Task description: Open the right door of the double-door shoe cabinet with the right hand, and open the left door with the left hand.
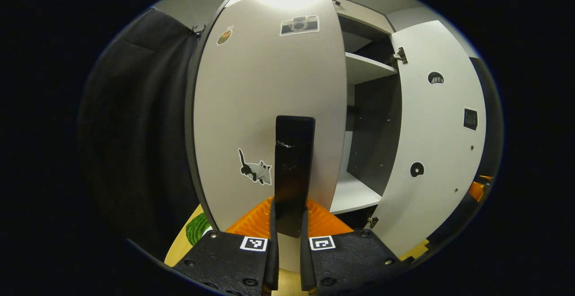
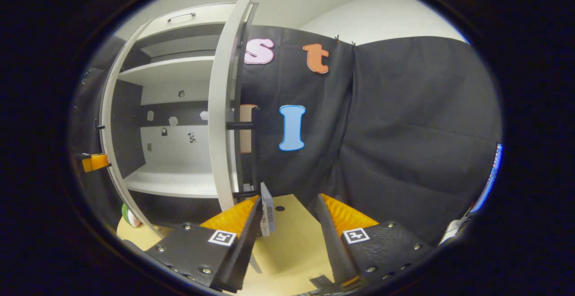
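Note:
The shoe cabinet's left door (image 1: 265,94) is pale grey with stickers and stands partly swung out. Its black upright handle (image 1: 294,165) runs down between my left gripper's (image 1: 287,237) orange fingers, which are shut on it. The right door (image 1: 431,143) hangs wide open with its white inner face and hinges toward me. In the right gripper view that right door (image 2: 220,121) is edge-on, and its black bar handle (image 2: 254,152) stands just ahead of the left finger. My right gripper (image 2: 289,224) is open and holds nothing. The left gripper (image 2: 94,162) shows as an orange spot beyond the cabinet.
White shelves (image 1: 366,68) and dark walls show inside the cabinet (image 2: 170,183). Black cloth (image 2: 404,143) hangs to the right of the open door. The floor (image 2: 287,246) is pale yellow wood, with a green round thing (image 1: 196,228) lying by the cabinet's left foot.

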The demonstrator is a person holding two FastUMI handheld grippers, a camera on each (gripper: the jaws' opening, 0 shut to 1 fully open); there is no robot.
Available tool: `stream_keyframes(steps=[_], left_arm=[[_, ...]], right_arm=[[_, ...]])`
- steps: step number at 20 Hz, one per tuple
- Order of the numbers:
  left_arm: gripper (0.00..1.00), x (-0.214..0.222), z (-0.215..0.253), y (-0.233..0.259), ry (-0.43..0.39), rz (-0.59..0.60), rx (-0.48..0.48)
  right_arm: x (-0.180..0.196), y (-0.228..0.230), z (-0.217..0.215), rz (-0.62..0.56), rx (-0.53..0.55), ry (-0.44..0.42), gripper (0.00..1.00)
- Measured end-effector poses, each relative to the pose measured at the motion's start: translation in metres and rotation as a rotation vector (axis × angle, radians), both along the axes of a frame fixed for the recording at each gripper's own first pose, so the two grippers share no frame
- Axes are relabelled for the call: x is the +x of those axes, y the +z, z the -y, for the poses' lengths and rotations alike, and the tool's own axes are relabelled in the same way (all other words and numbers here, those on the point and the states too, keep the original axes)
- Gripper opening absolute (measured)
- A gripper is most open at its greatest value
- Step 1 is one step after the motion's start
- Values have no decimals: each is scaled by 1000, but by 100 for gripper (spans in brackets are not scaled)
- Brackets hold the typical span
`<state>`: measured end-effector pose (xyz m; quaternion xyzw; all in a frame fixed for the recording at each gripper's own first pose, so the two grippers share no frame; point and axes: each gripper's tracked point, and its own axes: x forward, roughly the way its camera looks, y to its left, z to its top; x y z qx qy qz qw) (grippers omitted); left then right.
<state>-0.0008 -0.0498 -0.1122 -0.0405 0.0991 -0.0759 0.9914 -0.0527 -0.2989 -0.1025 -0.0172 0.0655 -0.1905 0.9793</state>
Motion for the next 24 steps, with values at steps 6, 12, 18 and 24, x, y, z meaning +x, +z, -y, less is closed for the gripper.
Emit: stream_keyframes(steps=[6,12,18,24], left_arm=[[21,-19,-18,1,6,-5,-37],[20,-35,-37,3,36,-14,-67],[11,-51,-72,5,150,13,38],[0,-68,-127,1,274,-15,75]], right_arm=[[5,-1,16,-4,-38,-42,72],[12,0,22,-4,-61,-54,73],[19,0,22,-18,-74,-39,72],[24,-4,13,-23,-48,-6,72]])
